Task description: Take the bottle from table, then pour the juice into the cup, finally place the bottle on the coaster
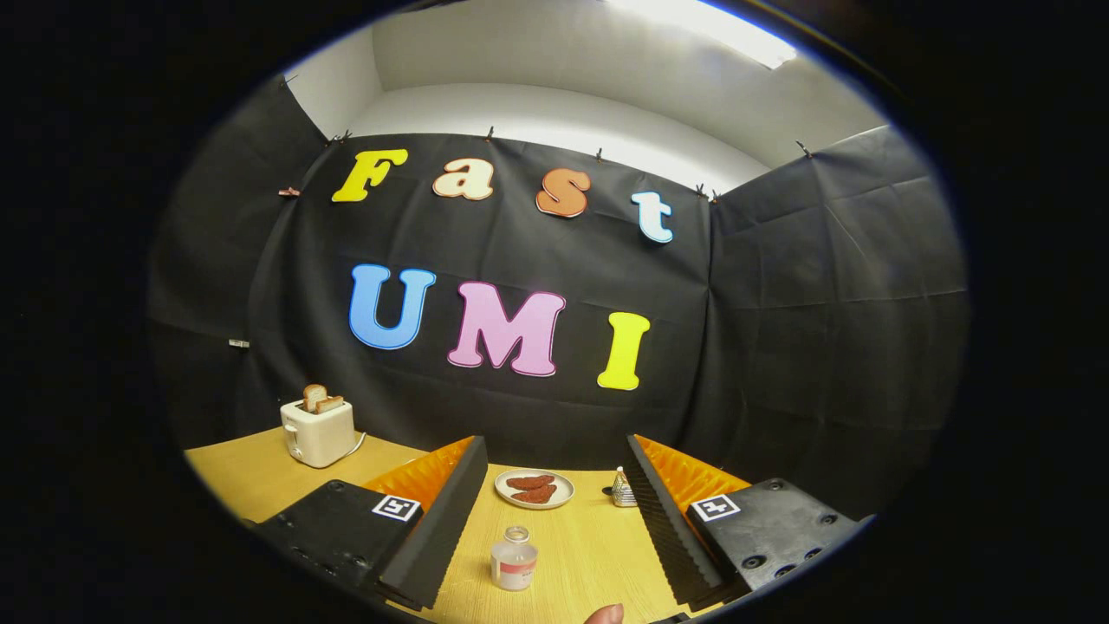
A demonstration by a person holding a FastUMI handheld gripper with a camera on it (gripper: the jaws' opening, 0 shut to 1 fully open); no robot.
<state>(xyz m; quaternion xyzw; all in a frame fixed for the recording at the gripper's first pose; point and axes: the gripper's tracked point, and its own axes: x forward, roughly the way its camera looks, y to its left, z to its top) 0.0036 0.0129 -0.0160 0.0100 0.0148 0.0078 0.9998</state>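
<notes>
Bottle [514, 559] stands upright on the wooden table [251, 481], between the two fingers and a little ahead of them, nearer the left one; small clear body, pale cap on, red-edged label. Untouched as far as can be judged

Gripper [548, 511]: fingers spread wide, nothing held, neither one touching the bottle

Beyond the bottle, a white plate [535, 488] with two reddish-brown pieces of food. Just beside the right finger, a small ribbed thing with a pale pointed top [622, 490]; too small to say what it is, possibly the cup, cannot tell. Coaster not made out with any certainty; a dark spot by that ribbed thing, unclear

Far left, well apart from the rest, a white toaster [318, 432] with toast sticking up, cord trailing at its side

Fingertip [605, 614] of a person shows low, between the fingers

Progress, judged: at the very start. Grasp not yet made, so nothing poured and nothing placed. All three steps left: close on the bottle, tip it over the cup, set it on the coaster
</notes>
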